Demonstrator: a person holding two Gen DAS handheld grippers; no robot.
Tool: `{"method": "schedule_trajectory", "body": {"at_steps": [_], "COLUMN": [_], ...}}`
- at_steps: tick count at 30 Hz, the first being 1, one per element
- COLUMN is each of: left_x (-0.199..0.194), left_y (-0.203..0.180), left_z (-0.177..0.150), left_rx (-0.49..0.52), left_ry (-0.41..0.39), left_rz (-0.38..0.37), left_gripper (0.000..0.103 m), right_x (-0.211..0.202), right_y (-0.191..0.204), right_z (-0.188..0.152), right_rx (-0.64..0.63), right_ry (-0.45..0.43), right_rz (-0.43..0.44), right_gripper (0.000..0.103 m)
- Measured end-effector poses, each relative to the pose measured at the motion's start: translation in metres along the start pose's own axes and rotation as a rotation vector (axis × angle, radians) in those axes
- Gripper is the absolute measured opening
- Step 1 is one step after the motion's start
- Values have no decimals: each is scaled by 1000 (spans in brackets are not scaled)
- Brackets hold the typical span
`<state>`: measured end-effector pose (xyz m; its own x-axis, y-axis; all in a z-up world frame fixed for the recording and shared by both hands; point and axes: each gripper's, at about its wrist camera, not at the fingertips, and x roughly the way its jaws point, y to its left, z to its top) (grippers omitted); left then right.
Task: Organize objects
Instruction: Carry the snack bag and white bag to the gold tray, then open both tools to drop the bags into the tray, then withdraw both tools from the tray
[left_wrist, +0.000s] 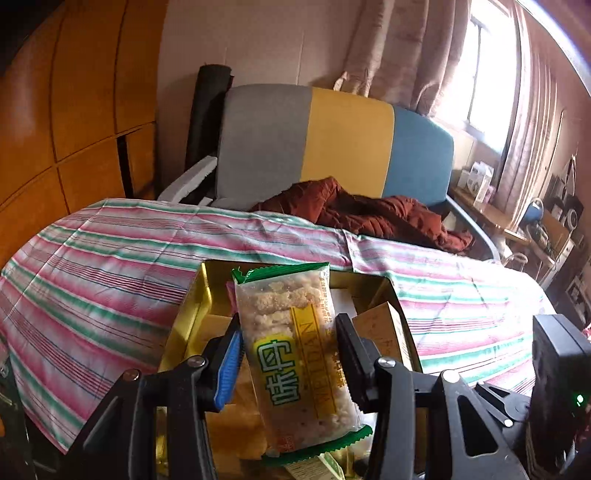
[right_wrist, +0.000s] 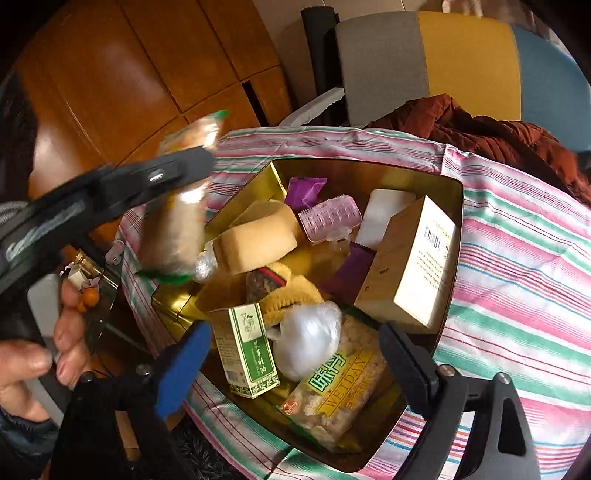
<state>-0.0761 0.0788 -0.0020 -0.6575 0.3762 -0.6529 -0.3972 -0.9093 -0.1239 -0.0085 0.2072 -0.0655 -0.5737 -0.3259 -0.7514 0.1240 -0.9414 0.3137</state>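
Observation:
My left gripper (left_wrist: 290, 354) is shut on a clear snack packet (left_wrist: 295, 354) with green ends and holds it upright above the gold tin (left_wrist: 199, 295). The right wrist view shows that gripper (right_wrist: 177, 177) and its packet (right_wrist: 177, 229), blurred, over the tin's left rim (right_wrist: 280, 181). My right gripper (right_wrist: 295, 354) is open and empty above the tin's near side. In the tin lie a second snack packet (right_wrist: 340, 391), a green box (right_wrist: 247, 350), a tan box (right_wrist: 410, 258), a white plastic bundle (right_wrist: 306, 336), a pink roller (right_wrist: 328, 218) and purple sachets (right_wrist: 303, 192).
The tin sits on a table with a pink, green and white striped cloth (right_wrist: 517, 277). Behind it stands a grey, yellow and blue chair (left_wrist: 332, 144) with a rust-red jacket (left_wrist: 369, 214). A wooden cabinet (left_wrist: 74, 110) is at the left, a cluttered shelf (left_wrist: 517, 221) at the right.

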Motion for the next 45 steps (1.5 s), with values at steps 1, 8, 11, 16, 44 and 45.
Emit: {"method": "schedule_trajectory", "body": {"at_steps": [1, 8, 11, 16, 44, 45], "left_x": [3, 24, 32, 39, -30, -34], "left_y": [-2, -23, -28, -34, 17, 18], "left_z": [0, -3, -5, -9, -66, -69], "left_rx": [4, 69, 72, 85, -26, -20], "left_ry": [4, 37, 55, 67, 16, 9], "left_rz": [-3, -4, -13, -2, 188, 207], "left_gripper": [48, 48, 48, 48, 57, 63], "right_x": [0, -8, -13, -17, -41, -42], "right_y": [-1, -11, -15, -19, -7, -5], "right_z": [-1, -9, -11, -13, -17, -18], "right_rx": [4, 42, 48, 45, 48, 46], "right_ry": [2, -13, -32, -58, -185, -191], "right_rz": [1, -27, -53, -103, -473, -483], "right_gripper": [93, 94, 95, 98, 103, 103]}}
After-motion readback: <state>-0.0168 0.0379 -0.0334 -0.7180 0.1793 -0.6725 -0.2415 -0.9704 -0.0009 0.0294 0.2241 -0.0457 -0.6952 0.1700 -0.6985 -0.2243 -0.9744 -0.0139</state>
